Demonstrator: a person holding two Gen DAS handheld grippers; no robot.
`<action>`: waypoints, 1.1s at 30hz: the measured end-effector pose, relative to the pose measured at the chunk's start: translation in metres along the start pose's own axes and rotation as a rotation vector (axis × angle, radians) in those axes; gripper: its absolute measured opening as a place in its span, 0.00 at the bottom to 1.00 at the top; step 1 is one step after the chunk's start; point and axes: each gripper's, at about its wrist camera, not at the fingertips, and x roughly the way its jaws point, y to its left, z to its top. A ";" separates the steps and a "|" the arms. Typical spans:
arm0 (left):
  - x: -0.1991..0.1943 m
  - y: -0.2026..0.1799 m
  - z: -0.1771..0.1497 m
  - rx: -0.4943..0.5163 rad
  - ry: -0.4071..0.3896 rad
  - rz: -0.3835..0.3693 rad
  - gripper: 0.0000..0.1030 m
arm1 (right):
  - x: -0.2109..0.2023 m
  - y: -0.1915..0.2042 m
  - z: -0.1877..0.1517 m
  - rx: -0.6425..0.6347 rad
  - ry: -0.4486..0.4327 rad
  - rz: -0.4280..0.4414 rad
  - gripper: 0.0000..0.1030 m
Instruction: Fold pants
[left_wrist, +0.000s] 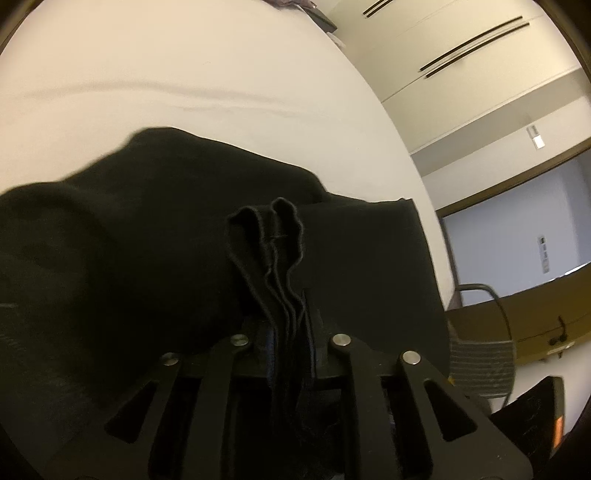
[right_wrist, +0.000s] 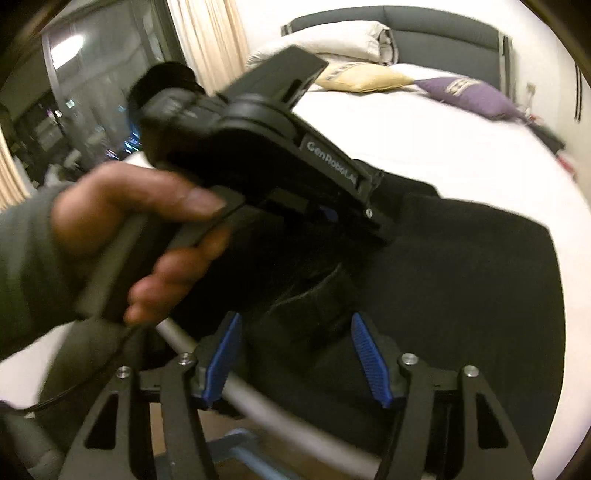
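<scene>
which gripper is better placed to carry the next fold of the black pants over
Left. The left gripper already has its jaws shut on bunched hem edges of the black fabric pants. The right gripper is open with nothing between its blue ribbed pads.

Black pants (right_wrist: 461, 266) over white bed sheet (right_wrist: 424, 140) at right; blue ribbed pads (right_wrist: 364, 354) on black right gripper (right_wrist: 295, 354) — lower centre. Upper right — yellow pillow (right_wrist: 364, 78), purple pillow (right_wrist: 469, 94).

The white bed (right_wrist: 424, 140) held the black pants (right_wrist: 461, 266) near its edge, with a yellow pillow (right_wrist: 365, 78) and a purple pillow (right_wrist: 469, 94) by the headboard.
</scene>
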 end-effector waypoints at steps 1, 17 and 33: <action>0.001 -0.003 0.000 0.001 -0.005 0.015 0.18 | -0.008 -0.002 0.000 0.011 -0.007 0.022 0.63; 0.017 -0.072 -0.006 0.085 -0.051 -0.047 0.21 | -0.078 -0.148 -0.019 0.577 -0.256 0.229 0.63; 0.062 -0.062 -0.072 0.021 -0.094 -0.090 0.21 | -0.066 -0.177 -0.048 0.640 -0.198 0.297 0.53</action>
